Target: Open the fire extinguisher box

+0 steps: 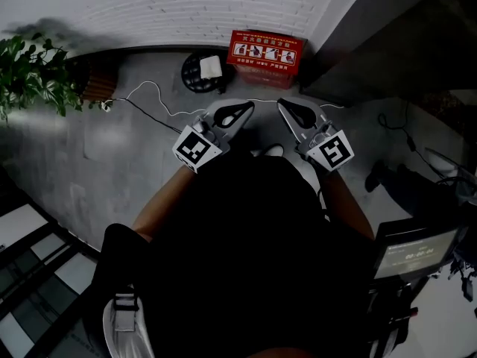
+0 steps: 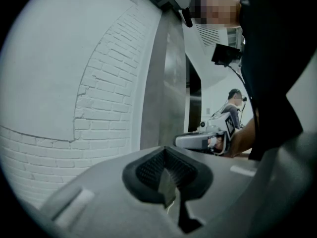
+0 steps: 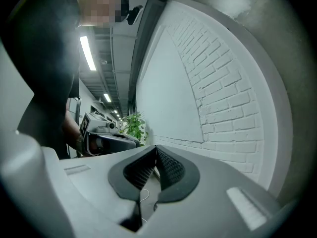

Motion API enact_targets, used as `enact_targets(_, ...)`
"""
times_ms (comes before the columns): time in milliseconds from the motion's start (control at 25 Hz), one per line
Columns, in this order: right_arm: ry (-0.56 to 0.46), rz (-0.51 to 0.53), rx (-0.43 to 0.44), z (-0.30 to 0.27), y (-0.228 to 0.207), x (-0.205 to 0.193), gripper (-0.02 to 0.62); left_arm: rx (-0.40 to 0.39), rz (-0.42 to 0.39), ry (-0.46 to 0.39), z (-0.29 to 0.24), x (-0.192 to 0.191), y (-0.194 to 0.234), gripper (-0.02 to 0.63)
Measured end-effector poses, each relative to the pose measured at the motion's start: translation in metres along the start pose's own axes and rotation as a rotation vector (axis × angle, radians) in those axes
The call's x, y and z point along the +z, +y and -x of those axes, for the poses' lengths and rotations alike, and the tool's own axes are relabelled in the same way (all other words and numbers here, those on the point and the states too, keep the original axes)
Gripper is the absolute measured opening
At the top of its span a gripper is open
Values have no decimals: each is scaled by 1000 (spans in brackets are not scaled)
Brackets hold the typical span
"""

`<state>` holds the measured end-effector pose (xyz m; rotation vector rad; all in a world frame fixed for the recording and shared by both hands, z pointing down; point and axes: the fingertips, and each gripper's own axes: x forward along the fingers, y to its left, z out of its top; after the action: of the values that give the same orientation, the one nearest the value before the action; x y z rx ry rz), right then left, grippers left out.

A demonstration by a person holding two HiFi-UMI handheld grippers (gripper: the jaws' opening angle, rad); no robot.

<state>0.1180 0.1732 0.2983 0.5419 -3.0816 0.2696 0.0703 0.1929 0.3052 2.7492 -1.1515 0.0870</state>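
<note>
The red fire extinguisher box (image 1: pixel 264 56) stands on the grey floor against the white brick wall, its lid down and white pictures on top. Both grippers are held side by side in front of the person, well short of the box and above the floor. My left gripper (image 1: pixel 238 113) is shut with nothing between its pads (image 2: pixel 166 175). My right gripper (image 1: pixel 293 111) is shut and empty as well (image 3: pixel 156 168). Each gripper view shows the other gripper beside it, the right one (image 2: pixel 204 141) and the left one (image 3: pixel 106 141). Neither gripper view shows the box.
A black round basket (image 1: pixel 195 77) holding something white sits just left of the box. A thin white cable (image 1: pixel 153 88) runs along the floor. A potted plant (image 1: pixel 33 73) stands at the far left. A dark wall (image 1: pixel 387 36) rises on the right, with a small screen (image 1: pixel 414 252) lower right.
</note>
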Motion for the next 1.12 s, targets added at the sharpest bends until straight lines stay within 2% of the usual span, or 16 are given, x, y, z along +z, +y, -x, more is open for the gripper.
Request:
enact_targets(240,17,-1,-54,-24,-17,-5,9,-43,-14,-21,-6,-4,35,3)
enact_targets(360,27,-5,-98,-46,-33,-8,9,-79,-9,-17,-11,-9,63,3)
enact_targets(520,29,-13,-162,-86,-59,-5,9,-130,12,-59,-22,4,105,3)
enact_targets(760,62,-8,-212,-153,-89,2,9,-226,15,-19,-22,5,170,3)
enact_targets(1000,69,-89,-280,-187,-115,-9,9,-281,57,-4,-33,-5,216,3)
enact_targets(1120,36,-139,-317,-188,-126,-17,9,-296,65,-1,-40,-7,228,3)
